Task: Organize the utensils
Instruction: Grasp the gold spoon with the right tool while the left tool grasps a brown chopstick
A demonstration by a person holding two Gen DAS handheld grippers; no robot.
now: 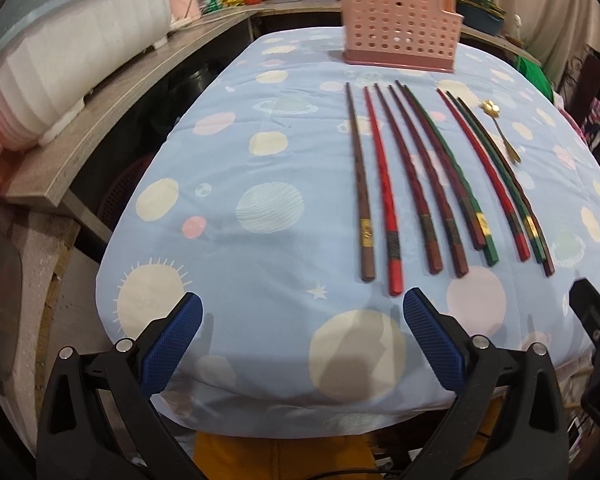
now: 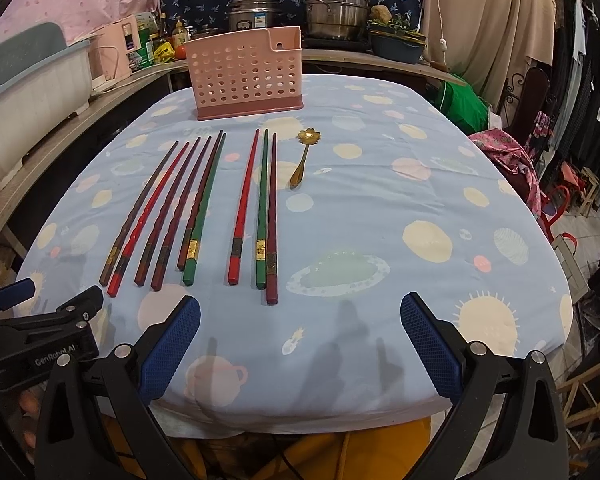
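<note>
Several chopsticks point(image 2: 204, 208), brown, red and green, lie side by side on the blue patterned tablecloth point(image 2: 380, 240); they also show in the left wrist view point(image 1: 432, 176). A small gold spoon point(image 2: 305, 156) lies to their right, also seen in the left wrist view point(image 1: 500, 132). A pink perforated utensil holder point(image 2: 247, 74) stands upright behind them, also in the left wrist view point(image 1: 400, 26). My left gripper point(image 1: 302, 338) is open and empty at the near table edge, left of the chopstick ends. My right gripper point(image 2: 300, 340) is open and empty, just short of the chopstick ends.
A wooden counter point(image 1: 112, 112) with a white dish rack point(image 1: 60, 60) runs along the left. Steel pots point(image 2: 334, 10) and bottles stand behind the table. Chairs and clothes point(image 2: 540, 120) crowd the right side. The left gripper's body point(image 2: 40, 336) shows beside the right one.
</note>
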